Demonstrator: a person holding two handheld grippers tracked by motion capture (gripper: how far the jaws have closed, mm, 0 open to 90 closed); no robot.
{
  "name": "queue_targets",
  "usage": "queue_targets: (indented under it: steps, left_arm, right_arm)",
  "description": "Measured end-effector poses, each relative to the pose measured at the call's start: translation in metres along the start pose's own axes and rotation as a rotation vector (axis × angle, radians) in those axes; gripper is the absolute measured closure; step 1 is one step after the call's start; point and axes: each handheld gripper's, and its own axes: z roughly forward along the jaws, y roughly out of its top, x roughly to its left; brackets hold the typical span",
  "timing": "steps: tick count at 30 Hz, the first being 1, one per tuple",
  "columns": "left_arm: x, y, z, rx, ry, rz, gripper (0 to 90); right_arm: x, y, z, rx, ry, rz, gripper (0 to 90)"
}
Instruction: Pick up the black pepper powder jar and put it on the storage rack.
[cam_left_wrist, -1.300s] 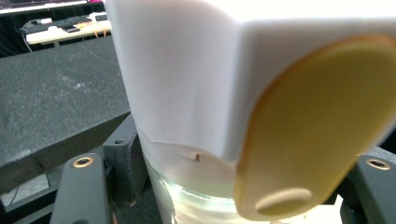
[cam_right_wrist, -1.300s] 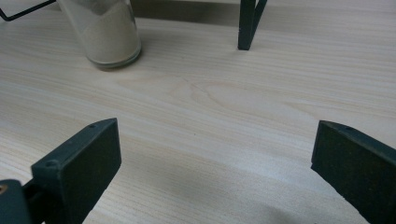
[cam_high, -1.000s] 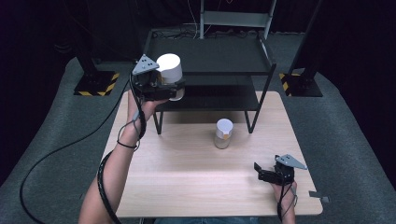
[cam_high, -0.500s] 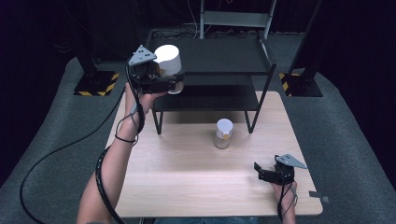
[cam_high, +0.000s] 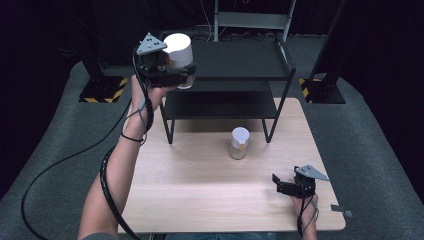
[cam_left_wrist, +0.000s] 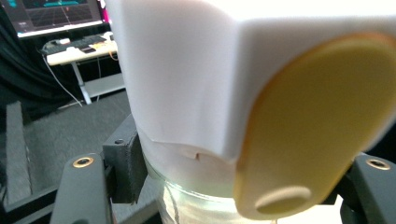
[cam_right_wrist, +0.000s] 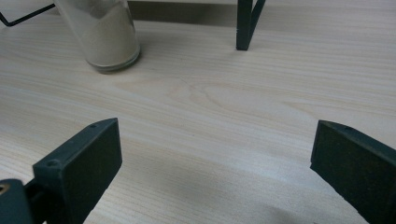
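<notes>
A white-capped clear glass jar (cam_high: 178, 56) is clamped in the left tool (cam_high: 167, 70) beside the black metal shelf's (cam_high: 240, 60) top tier. The rigid, breakable, slippery glass is best gripped below the cap. The right tool (cam_high: 290, 185) is held wide open and empty above the counter (cam_high: 200, 190).

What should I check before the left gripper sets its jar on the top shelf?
1. Grip: left gripper shut on the white-lidded jar, jaws clamping its glass body in the left gripper view: ok.
2. Jar upright, lid up: ok.
3. Landing spot: top shelf bare ahead of the jar: ok.
4. Jar bottom above the shelf edge: cannot tell.
5. Right gripper open, low over the table, apart from the second jar: ok.
</notes>
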Motion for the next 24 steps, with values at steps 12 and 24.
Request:
queue_targets:
  steps: [12,24]
  left_arm:
    - [0.007,0.010,0.018,0.013,0.052,-0.022,30.2]
    - [0.019,0.015,0.040,0.061,0.097,-0.057,30.2]
  right_arm:
    - [0.000,0.001,0.000,0.003,-0.001,-0.003,1.2]
    - [0.000,0.000,0.000,-0.001,0.001,-0.006,1.2]
